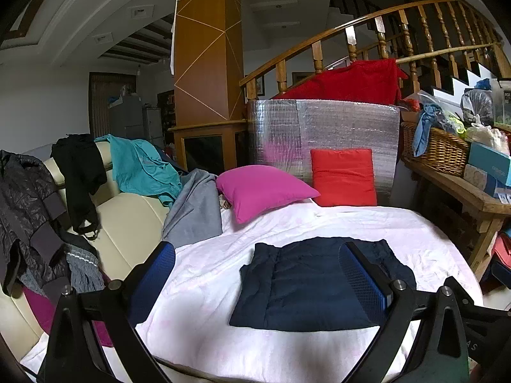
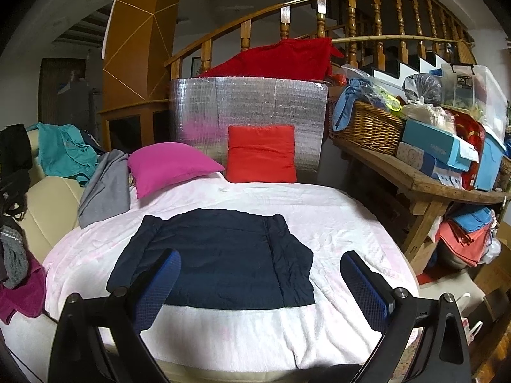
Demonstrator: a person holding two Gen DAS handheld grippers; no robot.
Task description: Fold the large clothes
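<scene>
Right wrist view: navy garment [image 2: 220, 261] folded flat, centre of white blanket [image 2: 335, 223]. Magenta pillow [image 2: 169, 169] at 11 o'clock, red cushion [image 2: 262, 153] at 12, grey cloth [image 2: 105, 185] at 10. Right gripper [image 2: 260, 284] and left gripper [image 1: 255, 274]: jaws spread wide, empty, above the garment.

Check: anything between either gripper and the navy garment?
Nothing visible. The navy garment lies flat on the white blanket, directly ahead of the open left gripper and open right gripper. The pillows sit behind it, apart.
</scene>
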